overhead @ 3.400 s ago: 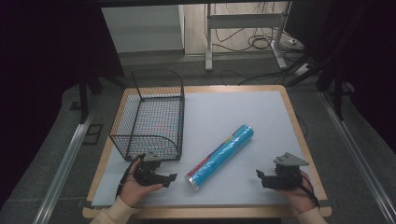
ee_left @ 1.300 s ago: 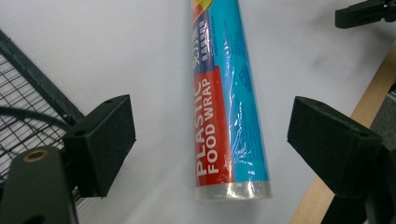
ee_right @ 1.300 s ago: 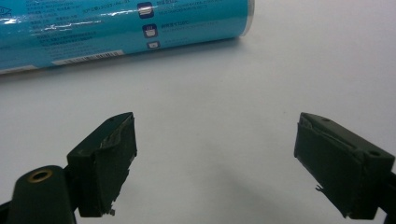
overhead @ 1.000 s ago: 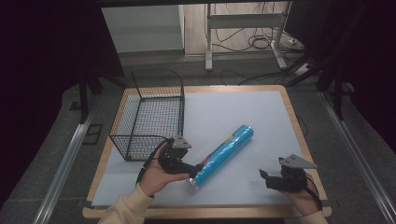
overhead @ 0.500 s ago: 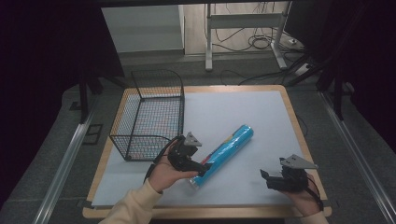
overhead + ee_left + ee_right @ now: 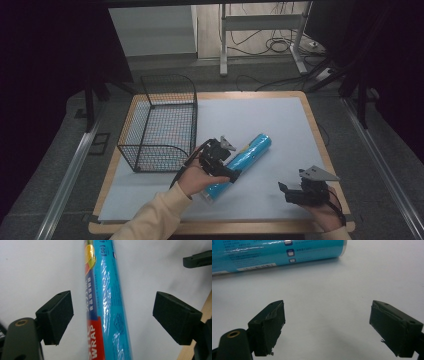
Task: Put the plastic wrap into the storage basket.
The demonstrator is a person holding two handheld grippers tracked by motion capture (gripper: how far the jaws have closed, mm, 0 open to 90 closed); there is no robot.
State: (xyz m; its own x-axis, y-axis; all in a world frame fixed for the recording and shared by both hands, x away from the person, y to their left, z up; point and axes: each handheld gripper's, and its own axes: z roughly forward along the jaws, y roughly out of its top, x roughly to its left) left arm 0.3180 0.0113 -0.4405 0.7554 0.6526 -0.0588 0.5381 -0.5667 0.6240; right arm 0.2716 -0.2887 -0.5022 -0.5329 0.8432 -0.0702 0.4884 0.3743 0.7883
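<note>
Roll (image 6: 107, 302) lies between left gripper's (image 6: 112, 317) spread fingers (image 6: 56, 315), untouched.

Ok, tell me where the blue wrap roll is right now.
In the high view the blue wrap roll lies diagonally on the white mat, just right of the wire basket, its near part between the left gripper's open jaws.

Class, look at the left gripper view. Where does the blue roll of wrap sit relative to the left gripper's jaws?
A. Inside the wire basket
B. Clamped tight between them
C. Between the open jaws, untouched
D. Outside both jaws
C: the blue roll of wrap lies between the left gripper's open jaws, with a gap on each side.
</note>
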